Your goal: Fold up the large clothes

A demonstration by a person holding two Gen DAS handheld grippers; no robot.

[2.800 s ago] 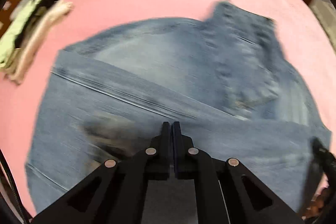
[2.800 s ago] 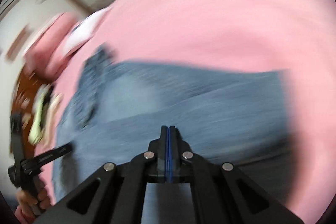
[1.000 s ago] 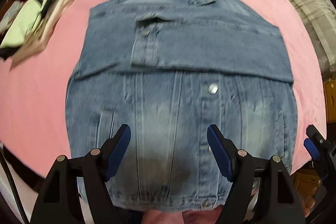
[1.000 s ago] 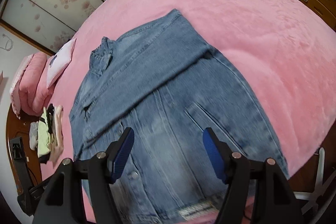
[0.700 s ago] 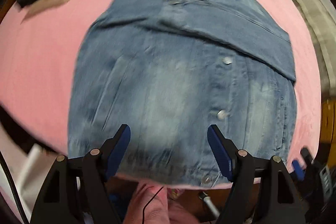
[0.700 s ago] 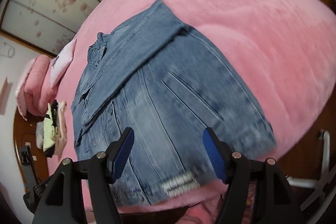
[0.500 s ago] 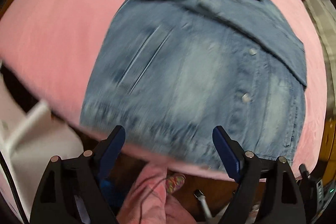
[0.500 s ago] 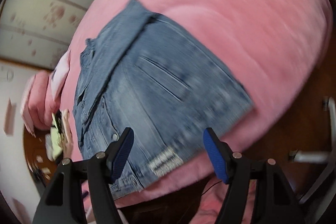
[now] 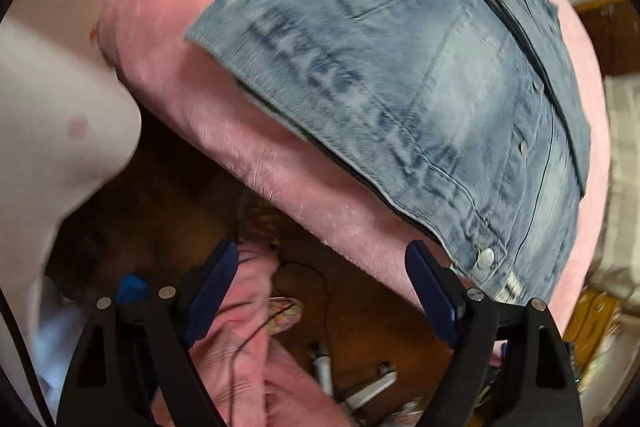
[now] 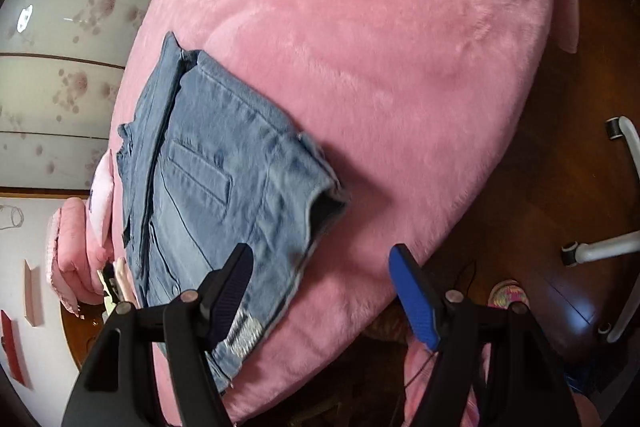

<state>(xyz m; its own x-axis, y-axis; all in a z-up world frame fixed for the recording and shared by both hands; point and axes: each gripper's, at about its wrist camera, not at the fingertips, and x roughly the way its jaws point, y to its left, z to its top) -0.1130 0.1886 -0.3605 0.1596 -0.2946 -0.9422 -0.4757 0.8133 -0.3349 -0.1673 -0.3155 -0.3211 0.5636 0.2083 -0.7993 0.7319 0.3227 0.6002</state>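
Note:
A blue denim jacket (image 9: 420,75) lies flat on the pink bed (image 9: 248,143), sleeves folded across its upper part, hem near the bed's front edge. It also shows in the right wrist view (image 10: 216,187). My left gripper (image 9: 322,291) is open and empty, below the bed's edge, off the jacket's hem, over the floor. My right gripper (image 10: 320,291) is open and empty, just off the jacket's lower right corner at the edge of the bed (image 10: 380,47).
Dark wooden floor (image 10: 560,187) lies beyond the bed's edge, with white chair legs (image 10: 624,211) at the right. A pink-sleeved arm (image 9: 248,347) and a cable are below the left gripper. Pink pillows (image 10: 76,251) and a small clothes pile sit at the far end.
Both grippers, shut 2.8 s ago, have opened and let go of the jacket. They have drawn back from over the jacket to its hem corners at the bed's edge, swinging outward.

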